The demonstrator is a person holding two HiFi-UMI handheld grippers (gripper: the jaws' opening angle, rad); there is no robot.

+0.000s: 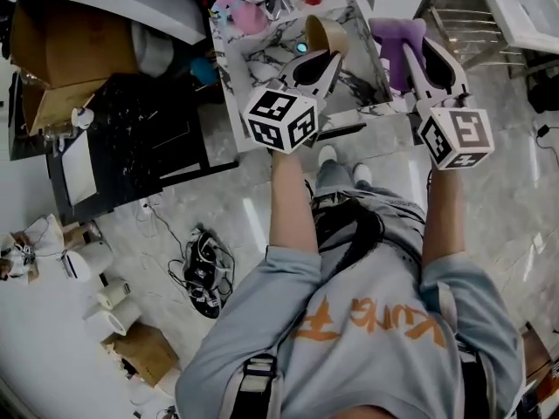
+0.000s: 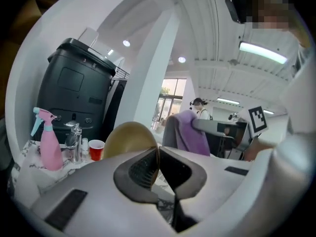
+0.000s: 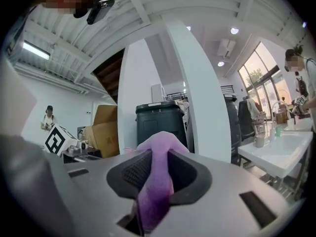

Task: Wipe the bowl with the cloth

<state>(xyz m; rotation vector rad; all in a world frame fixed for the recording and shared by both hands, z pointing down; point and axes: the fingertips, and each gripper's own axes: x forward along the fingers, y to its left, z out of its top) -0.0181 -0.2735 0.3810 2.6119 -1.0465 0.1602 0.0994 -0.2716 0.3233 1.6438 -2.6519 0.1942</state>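
Left gripper (image 2: pixel 158 154): jaws nearly together, clamped on the thin rim of the tan bowl (image 2: pixel 128 137). The bowl stands on edge above the pads, lifted clear of the marble table (image 1: pixel 262 55).

Right gripper (image 3: pixel 158 157): jaws pinched on the purple cloth (image 3: pixel 157 186). A fold bulges above the pads and the rest hangs down between the jaws.

Head view: left gripper (image 1: pixel 330 58) and right gripper (image 1: pixel 419 55) are held side by side over the table's near edge. The bowl (image 1: pixel 325 31) is at the left gripper's tip and the cloth (image 1: pixel 395 42) is just left of the right gripper's tip. Bowl and cloth are near each other, with a gap between them.

Only the left gripper view shows the table clutter at eye level. A pink spray bottle (image 2: pixel 49 144) and a red cup (image 2: pixel 96 149) stand left of its jaws, and the cloth (image 2: pixel 190 132) is beyond and to the right.

Only the right gripper view shows a black bin (image 3: pixel 160 120) straight ahead of its jaws. Cardboard boxes (image 3: pixel 103 132) are to the left and a white counter (image 3: pixel 276 154) is to the right.

Room: in the head view there is bare marble under the grippers, and the bottle and cup are at the table's far end.
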